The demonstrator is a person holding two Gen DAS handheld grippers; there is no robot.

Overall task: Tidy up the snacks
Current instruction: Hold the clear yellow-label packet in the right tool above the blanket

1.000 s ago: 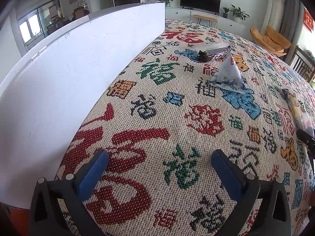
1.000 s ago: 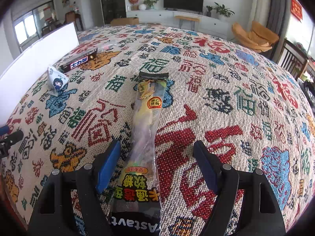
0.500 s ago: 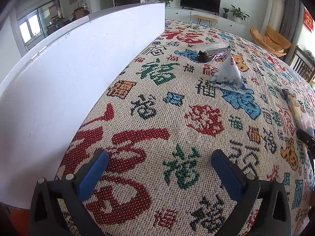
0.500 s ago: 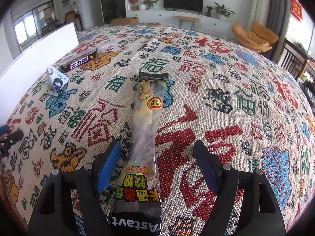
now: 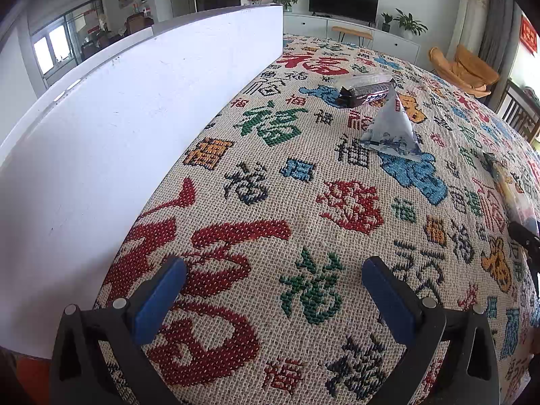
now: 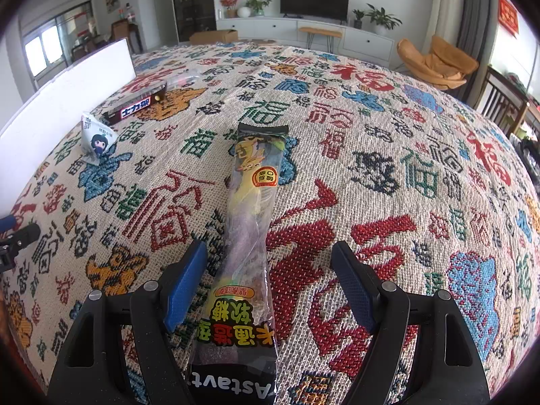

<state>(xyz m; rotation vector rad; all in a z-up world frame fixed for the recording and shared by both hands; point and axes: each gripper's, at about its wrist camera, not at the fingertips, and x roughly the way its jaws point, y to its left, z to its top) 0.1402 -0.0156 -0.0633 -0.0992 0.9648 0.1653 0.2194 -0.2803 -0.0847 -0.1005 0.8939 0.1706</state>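
The right gripper (image 6: 268,280) has its fingers spread wide, a long candy packet (image 6: 251,222) lying flat between them on the patterned bench (image 6: 388,155), nearer the left finger. The left gripper (image 5: 273,290) is open over bare cloth. Farther off lie a triangular pouch (image 5: 393,128) and a chocolate bar (image 5: 364,91) beside the white board (image 5: 118,135).

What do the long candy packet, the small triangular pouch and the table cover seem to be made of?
Candy packet: thin glossy plastic film, it seems; partly see-through, crinkled, with glare.
Triangular pouch: probably printed plastic or foil film; sharp creases, crimped edge, slight sheen.
Table cover: coarse woven cloth, matte; the thread grid shows and the characters are woven in, it seems.
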